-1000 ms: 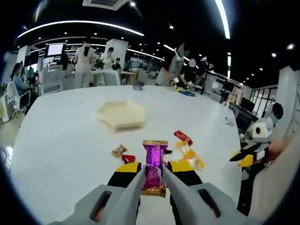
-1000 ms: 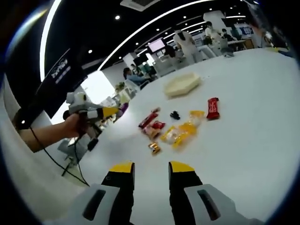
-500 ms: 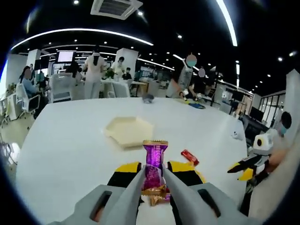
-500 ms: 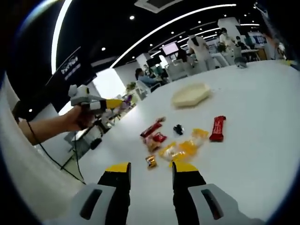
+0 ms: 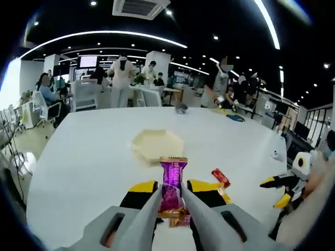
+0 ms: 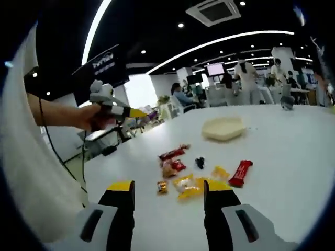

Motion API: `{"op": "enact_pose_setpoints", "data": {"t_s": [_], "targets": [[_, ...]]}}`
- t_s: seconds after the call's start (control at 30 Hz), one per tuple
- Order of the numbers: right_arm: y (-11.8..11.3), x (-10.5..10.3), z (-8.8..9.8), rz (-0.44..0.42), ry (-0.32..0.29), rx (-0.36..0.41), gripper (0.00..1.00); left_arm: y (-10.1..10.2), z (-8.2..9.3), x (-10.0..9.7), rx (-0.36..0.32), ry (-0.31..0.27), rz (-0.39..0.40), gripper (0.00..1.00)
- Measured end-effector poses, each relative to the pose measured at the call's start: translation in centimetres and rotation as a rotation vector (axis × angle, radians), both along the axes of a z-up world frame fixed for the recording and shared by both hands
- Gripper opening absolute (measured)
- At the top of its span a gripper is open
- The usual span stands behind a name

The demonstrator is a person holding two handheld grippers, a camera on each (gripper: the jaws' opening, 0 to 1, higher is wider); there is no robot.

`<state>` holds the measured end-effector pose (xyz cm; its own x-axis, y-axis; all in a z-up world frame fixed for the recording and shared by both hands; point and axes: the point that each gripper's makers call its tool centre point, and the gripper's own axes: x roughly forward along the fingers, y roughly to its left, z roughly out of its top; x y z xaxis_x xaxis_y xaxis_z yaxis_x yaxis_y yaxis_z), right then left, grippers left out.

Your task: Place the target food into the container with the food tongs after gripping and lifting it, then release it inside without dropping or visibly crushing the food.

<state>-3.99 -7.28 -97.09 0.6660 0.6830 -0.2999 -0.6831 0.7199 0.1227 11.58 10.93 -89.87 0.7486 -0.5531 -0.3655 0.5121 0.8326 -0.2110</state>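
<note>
Open-plan office: desks (image 5: 94,91), wall screens (image 5: 88,61), strip lights (image 5: 104,35), standing staff (image 5: 121,73).

Bright ceiling strip lights (image 5: 104,34), soft blur, fisheye-bent edges.

Tray (image 5: 157,145) on table (image 5: 84,157), beyond held candy bar (image 5: 171,187), loose sweets (image 6: 194,175) nearer than tray

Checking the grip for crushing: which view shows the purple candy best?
The left gripper view: the purple candy stands upright between the left gripper jaws, wrapper looking intact. In the right gripper view that gripper is small and distant, and the candy there is too tiny to judge.
</note>
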Motion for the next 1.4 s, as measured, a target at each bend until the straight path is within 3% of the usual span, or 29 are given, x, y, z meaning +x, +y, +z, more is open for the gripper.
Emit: {"op": "enact_pose_setpoints", "data": {"t_s": [0.1,0.23,0.43,0.57,0.63,0.73,1.0,1.1,1.17,1.3,1.4], "targets": [[1.6,-0.7,0.7,0.089,-0.022,0.035,0.63,-1.1,0.4,0.2,0.007,-0.011,-0.001,0.2],[2.1,0.0,1.0,0.107,-0.019,0.029,0.63,-3.0,0.9,0.6,0.016,-0.029,-0.025,0.2],[1.4,3.0,1.8,0.013,0.025,0.08,0.63,-4.4,0.4,1.0,0.003,-0.034,-0.085,0.2],[1.2,4.7,2.9,-0.044,-0.021,0.086,0.63,-4.4,-0.8,1.7,0.002,-0.033,-0.11,0.2],[1.2,5.0,2.5,-0.063,0.0,0.07,0.63,-4.3,-1.1,1.8,-0.001,-0.014,-0.113,0.2],[1.6,5.0,3.2,-0.083,0.015,0.09,0.63,-3.9,-0.6,2.3,-0.017,-0.03,-0.119,0.2],[3.1,4.7,3.9,-0.051,0.005,0.081,0.63,-3.2,-0.3,3.6,-0.037,-0.068,-0.104,0.2],[3.2,4.7,3.6,-0.073,0.053,0.069,0.62,-3.0,-0.6,3.7,-0.037,-0.052,-0.099,0.2],[3.6,4.7,4.3,-0.074,0.037,0.106,0.61,-3.1,-0.4,3.6,-0.044,-0.061,-0.107,0.2],[4.2,4.3,3.5,-0.037,0.035,0.036,0.61,-2.7,-0.7,4.3,-0.053,-0.056,-0.093,0.2],[4.0,4.3,4.2,-0.06,0.04,0.06,0.6,-2.8,-0.6,4.6,-0.059,-0.056,-0.1,0.2]]}}
